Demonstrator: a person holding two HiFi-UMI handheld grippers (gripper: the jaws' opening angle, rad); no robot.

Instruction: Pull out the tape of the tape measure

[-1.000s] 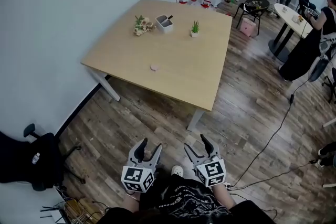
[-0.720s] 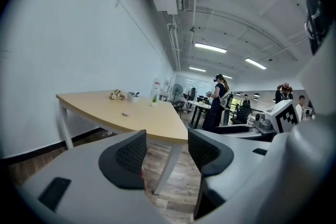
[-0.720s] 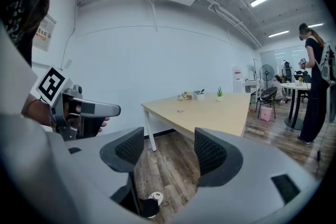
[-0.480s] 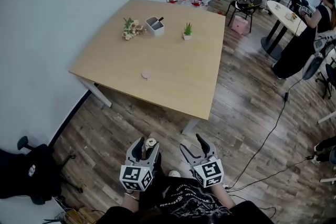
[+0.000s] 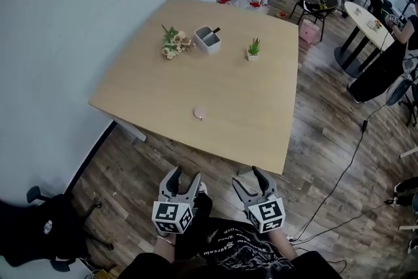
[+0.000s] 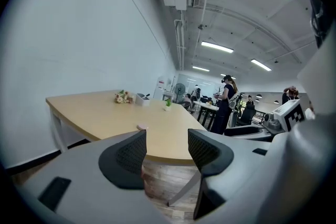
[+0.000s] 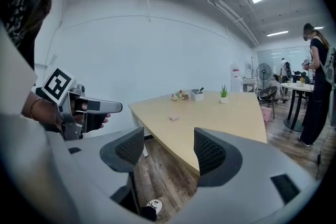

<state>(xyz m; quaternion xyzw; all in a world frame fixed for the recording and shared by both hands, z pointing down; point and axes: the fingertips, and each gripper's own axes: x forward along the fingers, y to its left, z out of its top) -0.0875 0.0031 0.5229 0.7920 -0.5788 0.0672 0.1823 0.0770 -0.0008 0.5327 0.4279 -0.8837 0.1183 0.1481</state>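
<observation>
The tape measure [image 5: 200,114] is a small pink round case lying on the light wooden table [image 5: 228,88], toward its near edge. It also shows as a small pink spot in the left gripper view [image 6: 140,127] and in the right gripper view [image 7: 173,118]. My left gripper [image 5: 183,176] and right gripper [image 5: 247,176] are held close to the person's body, over the wooden floor short of the table's near edge. Both stand open with nothing between their pads [image 6: 131,152] [image 7: 210,152]. Both point toward the table, well apart from the tape measure.
At the table's far side stand a bunch of flowers [image 5: 173,40], a grey pen box [image 5: 208,38] and a small potted plant [image 5: 253,48]. A black chair [image 5: 39,225] is at the lower left. A cable [image 5: 339,173] crosses the floor at right. People stand by a round table [image 5: 369,19].
The table's near edge now lies closer to the grippers than a second ago. Both grippers stay open and empty near the body.
</observation>
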